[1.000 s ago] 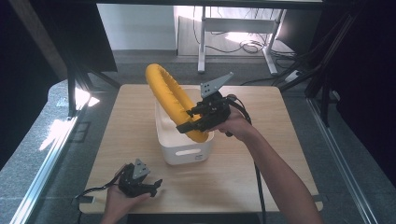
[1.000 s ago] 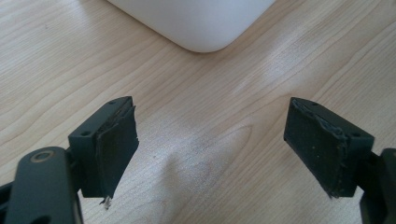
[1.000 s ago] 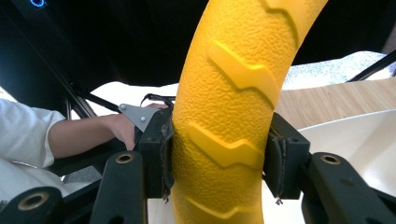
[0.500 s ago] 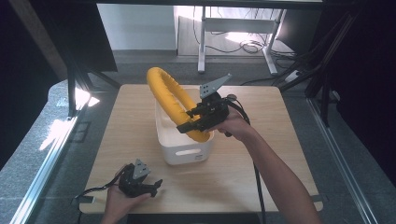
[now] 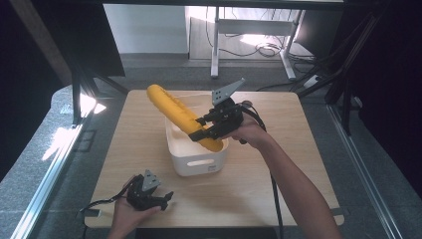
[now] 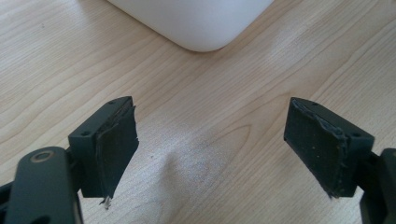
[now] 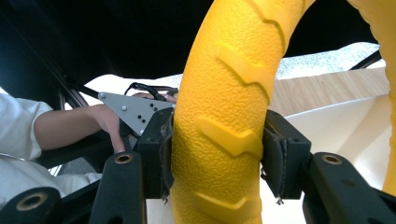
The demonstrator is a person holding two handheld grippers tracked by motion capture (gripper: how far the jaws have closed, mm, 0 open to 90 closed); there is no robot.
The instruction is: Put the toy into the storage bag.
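- Jaws of your right gripper (image 5: 205, 130) clamp the yellow ridged rubber ring (image 5: 181, 116), tilted over the white plastic bin (image 5: 199, 160).
- Your left gripper (image 5: 158, 198), jaws apart, rests near the desk's (image 5: 293, 164) front edge.

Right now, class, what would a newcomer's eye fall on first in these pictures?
The bright yellow ring with raised tread marks stands out, held tilted over the white bin in the middle of the wooden table. The right claw is clamped on it. Near the table's front edge, the left claw rests open on the wood.
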